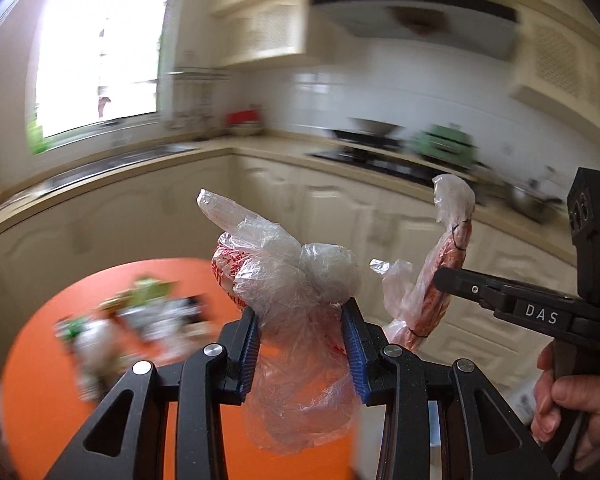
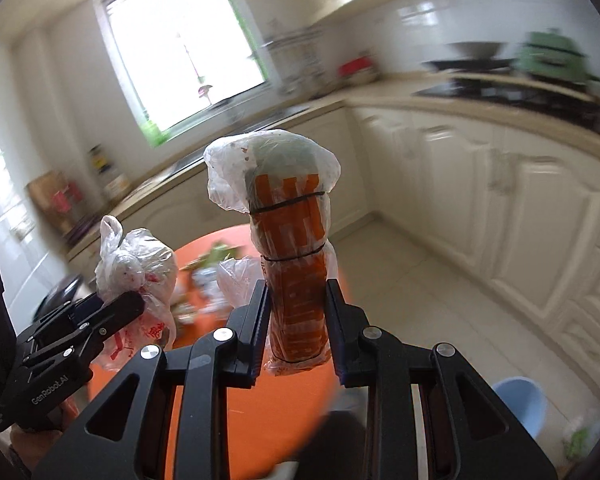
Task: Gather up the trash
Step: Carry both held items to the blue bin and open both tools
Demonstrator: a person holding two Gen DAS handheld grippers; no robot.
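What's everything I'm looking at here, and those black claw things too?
crumpled plastic bag: one, clear with red print, in left gripper
wrapped bundle: one, orange in clear plastic with black bands, in right gripper
round table: one, orange, below
litter on table: blurred, green and white
bucket: one, pale blue, on floor
cabinets: cream, along walls
window: one, bright
left gripper: black, shut on bag
right gripper: black, shut on bundle
hand: one, holding right gripper's handle
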